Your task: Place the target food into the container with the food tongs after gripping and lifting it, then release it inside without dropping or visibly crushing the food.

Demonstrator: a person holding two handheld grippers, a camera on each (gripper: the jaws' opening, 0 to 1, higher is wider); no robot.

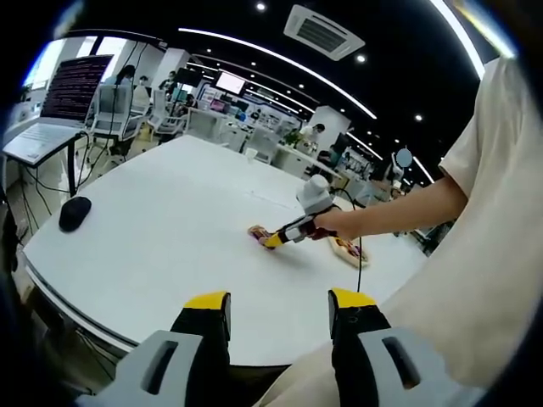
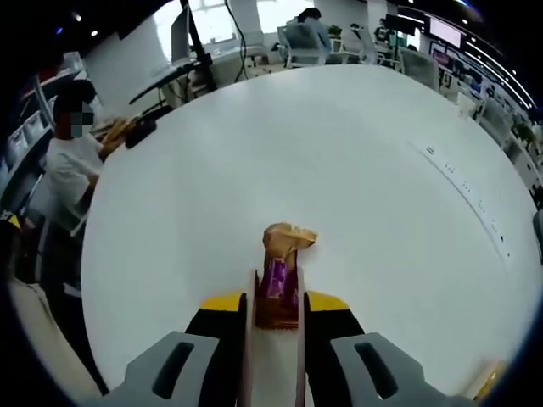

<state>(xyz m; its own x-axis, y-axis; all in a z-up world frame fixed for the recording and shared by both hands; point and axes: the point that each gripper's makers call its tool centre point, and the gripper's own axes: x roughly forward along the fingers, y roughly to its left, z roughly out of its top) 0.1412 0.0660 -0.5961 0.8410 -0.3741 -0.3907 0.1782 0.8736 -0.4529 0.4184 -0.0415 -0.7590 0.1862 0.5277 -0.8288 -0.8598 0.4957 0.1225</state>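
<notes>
Smooth white table [image 2: 339, 170], crinkled snack [image 2: 287, 242].

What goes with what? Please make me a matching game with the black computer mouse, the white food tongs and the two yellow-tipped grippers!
Things:
1. black oval computer mouse
2. left gripper
3. white flat-bladed food tongs
4. right gripper

States:
A. squeezed shut around the tongs
B. lying on the round white table
C. open, with nothing between its jaws
D. pinching a brown and purple snack

Pairs: 1-B, 2-C, 3-D, 4-A
</notes>
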